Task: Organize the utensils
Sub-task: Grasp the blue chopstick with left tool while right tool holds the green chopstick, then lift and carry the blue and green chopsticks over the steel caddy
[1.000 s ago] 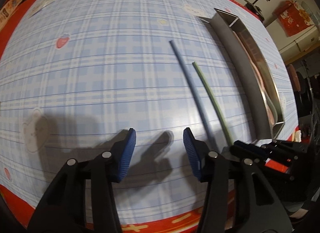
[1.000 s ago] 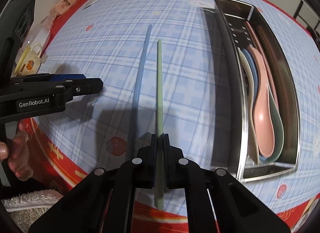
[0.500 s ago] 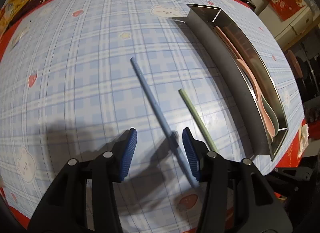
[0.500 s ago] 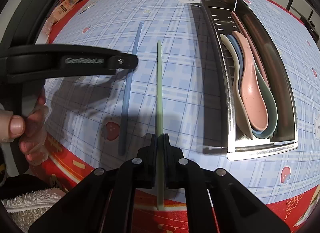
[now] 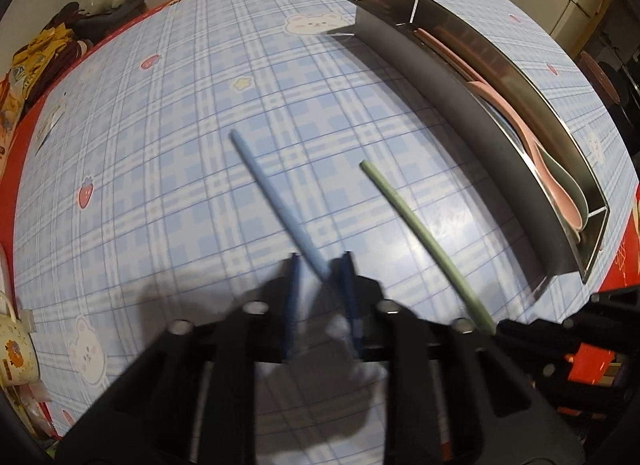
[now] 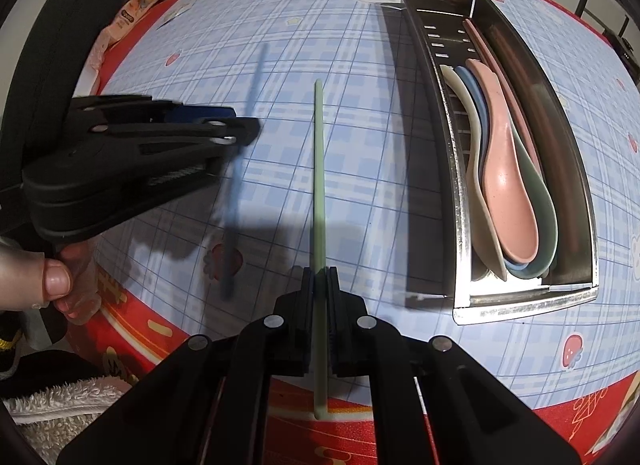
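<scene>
Two chopsticks in play. Blue chopstick [image 5: 280, 209]: pale matte blue, slim, straight, lying diagonally on the bench [image 5: 160, 185]; motion-blurred in both views. Its near end sits between the blue pads of the left claw [image 5: 320, 269], whose jaws have just been closing on it; the gap is now narrow and the right pad touches the stick, but blur hides whether both pads press.

Green chopstick [image 6: 319, 185]: pale sage green, same slim shape, pointing away from the right claw [image 6: 319, 277], which is clamped on it near the butt end. A short length sticks out behind the pads (over the red border of the cloth).

Steel tray [image 6: 460, 185] sits to the right of the green stick, well apart from both sticks, long side roughly parallel to them. It has slotted perforations in the floor and a divider. One compartment holds nested spoons: a pink spoon [image 6: 504, 169] on top, with cream, blue and green ones beneath. The far compartment holds long dark and pink sticks, detail unclear.

Bench cloth is blue plaid with bears, strawberries and stars, red border. No legible writing on the utensils or tray; the lettering on the left claw's body is too blurred to read.

A hand [image 6: 48, 277] grips the left claw's handle.
</scene>
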### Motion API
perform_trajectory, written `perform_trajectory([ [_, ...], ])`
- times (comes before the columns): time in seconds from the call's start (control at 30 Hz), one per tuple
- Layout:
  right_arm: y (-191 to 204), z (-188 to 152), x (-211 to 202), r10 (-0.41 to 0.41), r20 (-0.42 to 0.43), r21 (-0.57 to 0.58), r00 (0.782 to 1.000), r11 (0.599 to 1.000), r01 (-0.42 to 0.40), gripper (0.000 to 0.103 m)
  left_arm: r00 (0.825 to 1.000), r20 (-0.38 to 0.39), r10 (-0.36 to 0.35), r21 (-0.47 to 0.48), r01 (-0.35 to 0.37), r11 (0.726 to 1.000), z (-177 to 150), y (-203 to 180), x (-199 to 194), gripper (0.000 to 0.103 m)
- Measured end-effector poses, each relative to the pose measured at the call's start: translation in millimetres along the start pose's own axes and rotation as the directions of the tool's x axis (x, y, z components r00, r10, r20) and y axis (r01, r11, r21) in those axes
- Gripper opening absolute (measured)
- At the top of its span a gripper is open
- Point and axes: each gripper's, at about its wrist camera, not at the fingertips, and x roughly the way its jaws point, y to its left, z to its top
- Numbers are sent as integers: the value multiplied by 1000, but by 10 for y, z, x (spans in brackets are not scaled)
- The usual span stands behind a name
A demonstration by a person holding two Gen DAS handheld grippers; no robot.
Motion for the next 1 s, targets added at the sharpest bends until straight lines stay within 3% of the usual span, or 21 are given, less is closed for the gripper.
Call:
perform_trajectory([
  [0.1, -22, 24, 7, 8, -7, 7, 1000, 1000, -8, 7, 999, -4, -51, -39, 51, 998, -84, 151, -30, 10],
  [0.33, -31, 72, 17, 12, -18, 4, 1000, 1000, -12, 7, 993, 6, -121, -110, 121, 987, -359, 359, -96, 11],
  [0.63, 39, 65, 35, -8, -16, -25, 1000, 1000, 7, 7, 993, 26, -116, -107, 118, 987, -431, 328, -107, 11],
  [1.0, 128, 78, 73, -30, -18, -67, 999, 997, 29, 7, 982, 33, -188, -177, 191, 965, -489, 453, -127, 10],
])
